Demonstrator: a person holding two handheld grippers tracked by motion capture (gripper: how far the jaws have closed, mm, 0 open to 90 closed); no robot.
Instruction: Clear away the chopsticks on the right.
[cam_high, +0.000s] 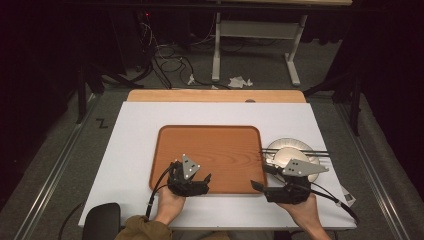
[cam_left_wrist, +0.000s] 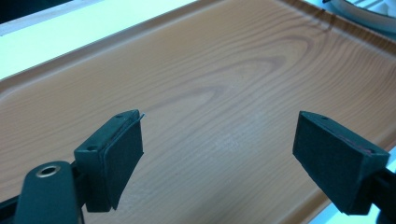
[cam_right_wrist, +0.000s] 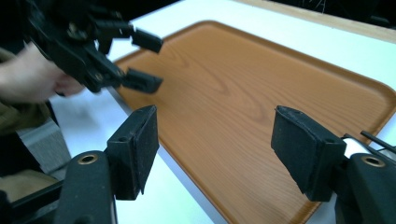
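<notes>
While both grippers gape | tray (cam_high: 220, 150) bare (plate (cam_high: 290, 150) beside)

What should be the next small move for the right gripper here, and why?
Probably swing the right gripper to its right, toward the white plate with the black chopsticks across it. Both grippers are open and hold nothing, the wooden tray lies bare, and the plate sits just beside the tray's right edge, close behind that gripper. The left gripper hovers over the tray's near left corner.

The left gripper (cam_left_wrist: 217, 156) holds its jaws apart, empty, over the wooden tray (cam_left_wrist: 224, 79).
</notes>
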